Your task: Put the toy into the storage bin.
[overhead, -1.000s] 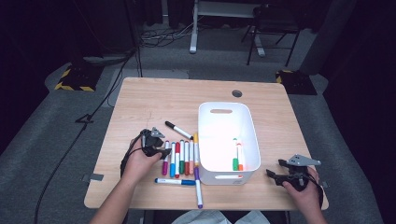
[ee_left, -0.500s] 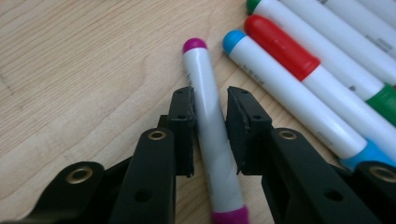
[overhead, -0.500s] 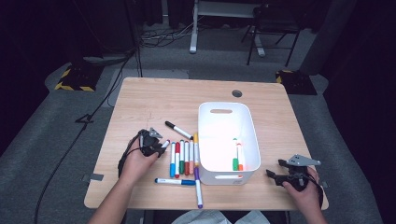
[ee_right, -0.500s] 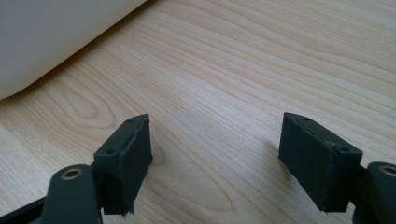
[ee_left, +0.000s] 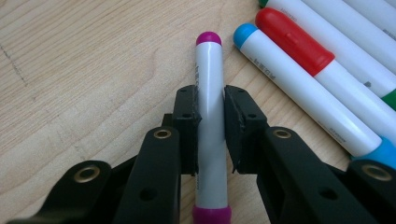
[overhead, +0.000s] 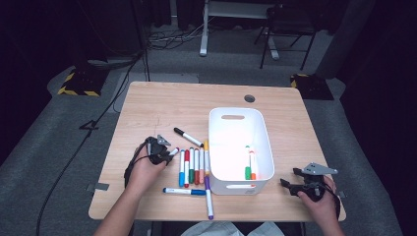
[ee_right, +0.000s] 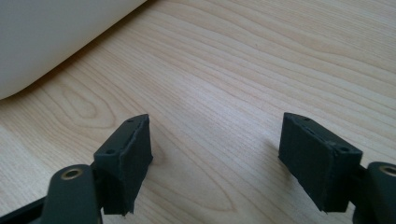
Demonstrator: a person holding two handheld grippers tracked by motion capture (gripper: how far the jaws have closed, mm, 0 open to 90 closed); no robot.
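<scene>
A white marker [ee_left: 208, 121] with a purple cap and purple tip is pinched by the left tongs [ee_left: 210, 123], which have just been closing on it (flat on the bench [ee_left: 84, 70], beside other markers [ee_left: 299, 79]). The right tongs [ee_right: 224, 158] are held wide, with nothing between them.

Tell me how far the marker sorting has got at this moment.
Done: two markers, green and orange, already lie in the white bin. In hand: the left gripper has just closed its jaws on the purple-capped marker, which lies on the table. The right gripper rests open beside the bin, holding nothing. Left: the row of markers beside the bin and a few scattered ones.
</scene>
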